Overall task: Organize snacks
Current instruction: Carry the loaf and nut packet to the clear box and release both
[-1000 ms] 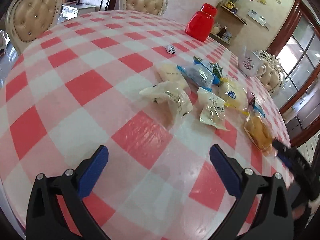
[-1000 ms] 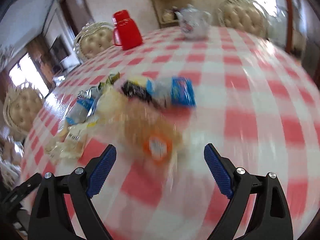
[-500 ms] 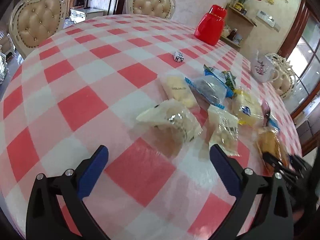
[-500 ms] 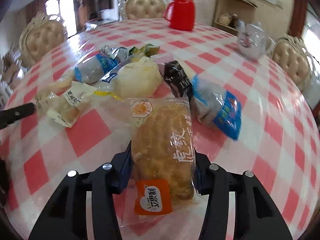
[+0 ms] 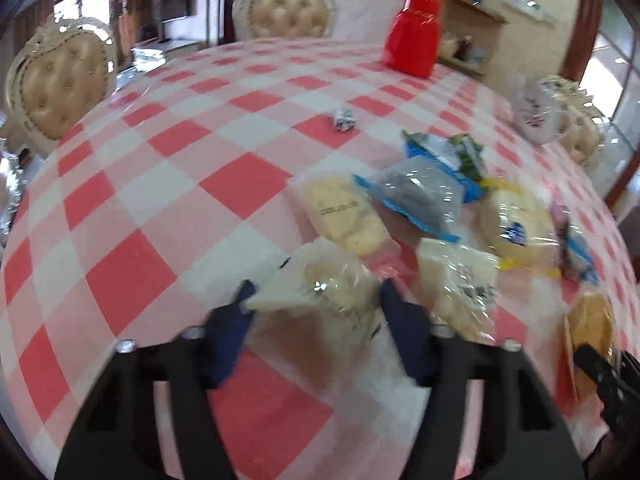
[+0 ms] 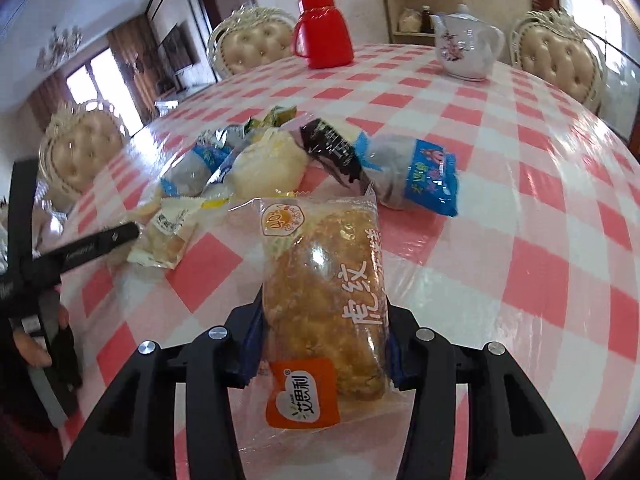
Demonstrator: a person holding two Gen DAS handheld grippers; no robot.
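Note:
Several wrapped snacks lie in a loose pile on a red-and-white checked table [image 5: 152, 200]. My left gripper [image 5: 316, 312] has its blue fingers closed on a white-wrapped pastry [image 5: 324, 288] at the pile's near edge. My right gripper [image 6: 324, 344] is shut on a clear-wrapped brown bread with an orange label [image 6: 324, 296] and holds it above the table; that bread also shows in the left wrist view [image 5: 590, 328]. A blue-edged packet [image 6: 408, 172], a round pale bun [image 6: 268, 168] and a yellow cracker pack [image 5: 344, 212] lie among the pile.
A red jug [image 6: 322, 36] and a white floral teapot [image 6: 466, 46] stand at the table's far side. A small crumpled wrapper [image 5: 344, 120] lies apart from the pile. Cream tufted chairs [image 5: 60, 84] ring the table.
My left gripper moved forward and closed on the white-wrapped pastry. My right gripper, shut on the brown bread half a second ago, has lifted it off the table.

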